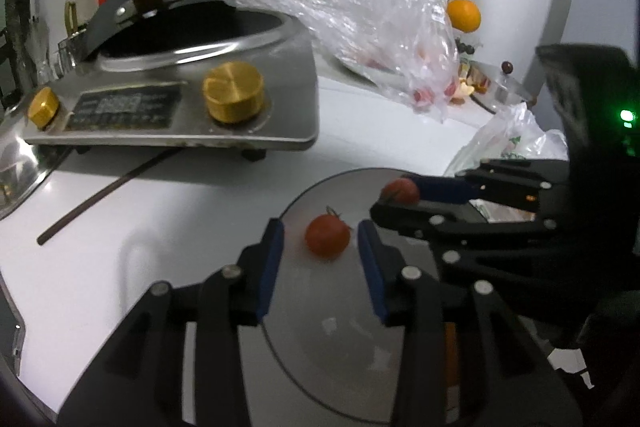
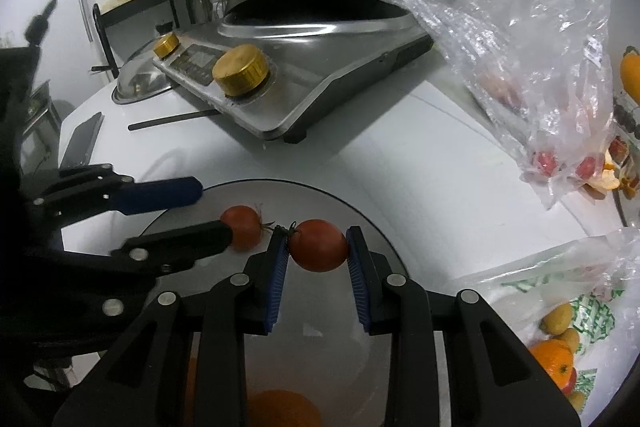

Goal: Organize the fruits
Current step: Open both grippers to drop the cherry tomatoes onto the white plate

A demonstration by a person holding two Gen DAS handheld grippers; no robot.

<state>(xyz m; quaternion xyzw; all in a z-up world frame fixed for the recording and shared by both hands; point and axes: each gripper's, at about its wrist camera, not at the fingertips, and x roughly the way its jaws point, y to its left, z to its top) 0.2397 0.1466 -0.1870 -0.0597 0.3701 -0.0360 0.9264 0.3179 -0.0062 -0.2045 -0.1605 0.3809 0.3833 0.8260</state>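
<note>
Pinching a small red stemmed tomato [image 2: 319, 245] between its blue pads, the right gripper [image 2: 318, 247] hangs over the round grey metal plate [image 2: 376, 227]; the left gripper [image 1: 320, 239] straddles a second tomato [image 1: 327, 235] lying on that plate, jaws wide.

The small fruits [image 2: 546, 159] inside the clear plastic bag [image 2: 532, 39] are too blurred to identify.

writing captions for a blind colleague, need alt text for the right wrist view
The right gripper pinches a small red tomato over a round grey plate, while the left gripper reaches in beside a second tomato there. Behind on the white counter sit a steel stove and a clear plastic bag.
</note>
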